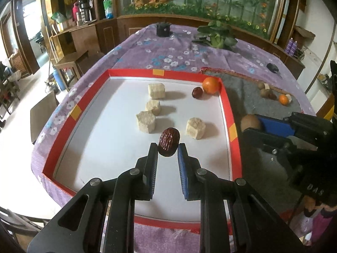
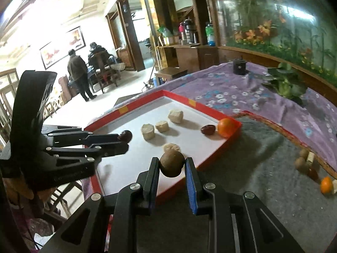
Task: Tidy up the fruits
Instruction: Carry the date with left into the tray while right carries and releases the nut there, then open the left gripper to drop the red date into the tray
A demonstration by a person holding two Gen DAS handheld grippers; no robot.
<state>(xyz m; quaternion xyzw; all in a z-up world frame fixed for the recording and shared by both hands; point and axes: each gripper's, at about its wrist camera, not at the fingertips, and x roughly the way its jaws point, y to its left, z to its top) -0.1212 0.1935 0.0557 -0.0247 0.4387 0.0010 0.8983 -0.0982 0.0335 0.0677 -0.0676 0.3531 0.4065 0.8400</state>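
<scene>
Fruits in both claws: my left gripper (image 1: 167, 147) pinches a red date (image 1: 169, 141) over the tray (image 1: 234, 139); right gripper (image 2: 171, 164) clamps a kiwi (image 2: 171, 163) at its tips. Tip-only grips; I judge either could slip and roll.

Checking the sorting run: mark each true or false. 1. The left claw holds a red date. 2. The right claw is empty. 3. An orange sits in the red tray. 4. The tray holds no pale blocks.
1. True: the left claw grips a red date.
2. False: the right claw grips a kiwi.
3. True: an orange lies in a corner of the red tray.
4. False: four pale blocks lie inside.
</scene>
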